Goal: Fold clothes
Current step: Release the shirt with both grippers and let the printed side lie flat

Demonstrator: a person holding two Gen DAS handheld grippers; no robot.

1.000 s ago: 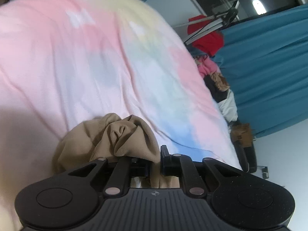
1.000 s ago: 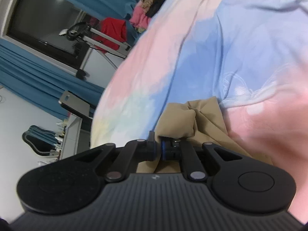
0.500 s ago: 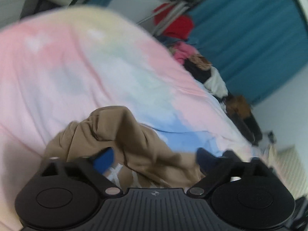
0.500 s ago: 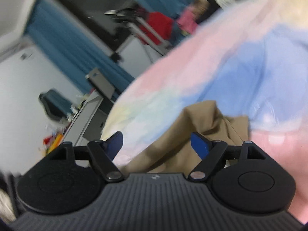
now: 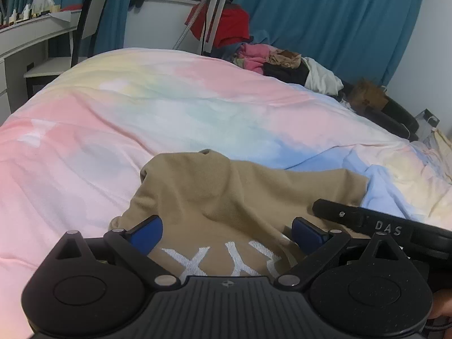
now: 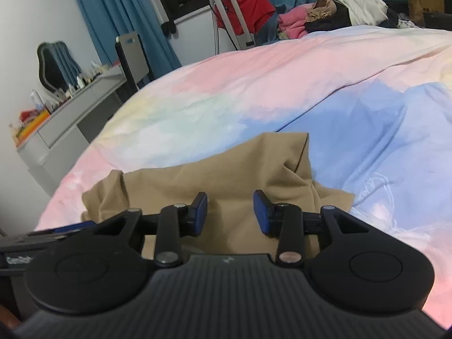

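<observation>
The tan sweatshirt point(image 5: 226, 197) is spread crosswise on the duvet point(image 5: 141, 107) just beyond both grippers, the left gripper point(image 5: 226, 233) spread wide and empty above its lettering, the right gripper point(image 6: 230, 212) closing on nothing near its far edge.

A bed point(image 5: 118, 118) under a pastel pink, yellow and blue cover fills the room's middle. Teal curtains point(image 5: 325, 19) hang along the far wall, with a white wall point(image 6: 42, 14) beside them. Off the bed's far left corner stands a grey desk point(image 6: 73, 107) crowded with small bottles, a chair point(image 5: 90, 22) drawn up near it. A heap of mixed laundry point(image 5: 282, 62) lies along the bed's far edge, by a white metal stand point(image 6: 228, 14) draped in red cloth.
</observation>
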